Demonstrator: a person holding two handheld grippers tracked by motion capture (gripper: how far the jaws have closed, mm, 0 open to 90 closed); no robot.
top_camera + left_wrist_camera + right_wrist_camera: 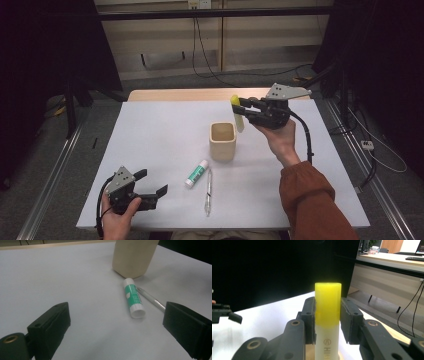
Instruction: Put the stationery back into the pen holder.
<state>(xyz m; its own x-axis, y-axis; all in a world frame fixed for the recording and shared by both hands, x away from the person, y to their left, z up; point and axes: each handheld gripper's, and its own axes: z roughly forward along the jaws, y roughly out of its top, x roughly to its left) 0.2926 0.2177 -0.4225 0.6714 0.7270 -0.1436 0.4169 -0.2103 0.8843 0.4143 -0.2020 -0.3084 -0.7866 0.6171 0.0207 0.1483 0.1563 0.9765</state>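
Down at the bottom left of the high view, the left gripper just sits on the table with its jaws spread wide and nothing in them, glue stick and pen lying ahead of it. Up at the right, the right gripper has its jaws pinched narrow on a yellow-capped highlighter, held upright, tip hanging just above the far right rim of the beige cup. Honestly looks like it's off-centre, so if it comes down now I'd guess the tip catches the rim and tips the cup, or the marker slips since it's gripped near the cap.
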